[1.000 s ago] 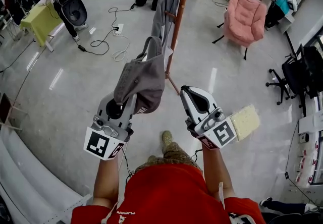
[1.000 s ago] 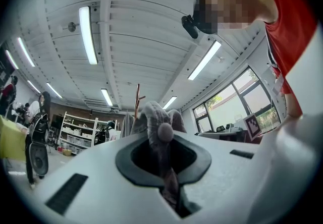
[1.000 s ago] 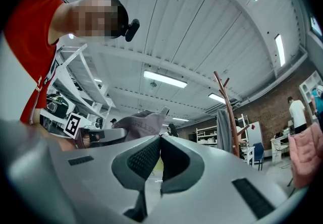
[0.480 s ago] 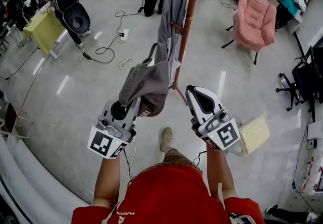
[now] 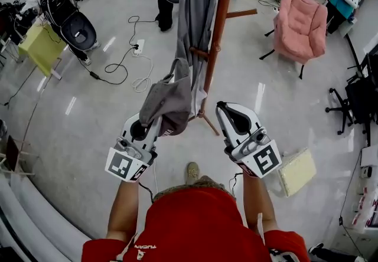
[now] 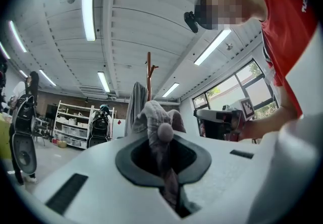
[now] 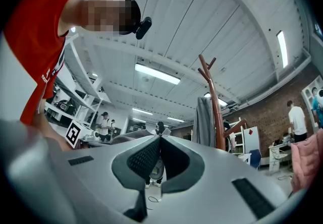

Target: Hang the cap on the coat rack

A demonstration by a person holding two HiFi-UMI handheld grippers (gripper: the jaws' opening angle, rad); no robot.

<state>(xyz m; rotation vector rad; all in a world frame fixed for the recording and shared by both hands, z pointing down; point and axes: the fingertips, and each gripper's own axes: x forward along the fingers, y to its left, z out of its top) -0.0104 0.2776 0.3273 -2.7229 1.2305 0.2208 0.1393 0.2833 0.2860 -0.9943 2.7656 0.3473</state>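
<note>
A grey cap point(image 5: 169, 100) hangs from my left gripper point(image 5: 155, 120), whose jaws are shut on its fabric. In the left gripper view the cap point(image 6: 158, 123) bunches up between the jaws of the left gripper point(image 6: 163, 142). The brown wooden coat rack point(image 5: 219, 25) stands just ahead, and a grey garment point(image 5: 195, 7) hangs on it. The cap sits close to a lower peg point(image 5: 201, 54). My right gripper point(image 5: 220, 108) is held beside the pole, shut with nothing in it. Its jaws meet in the right gripper view point(image 7: 160, 140), with the rack point(image 7: 215, 102) beyond them.
A pink armchair point(image 5: 300, 16) stands at the back right and black office chairs point(image 5: 355, 92) at the right edge. A beige foam pad point(image 5: 297, 171) lies on the floor near my right. Cables point(image 5: 133, 57) trail at the left, past a yellow table point(image 5: 36, 45).
The person has stepped closer to the rack. Both grippers now sit nearer the pole. The cap stays clamped in the left gripper and the right stays shut.
</note>
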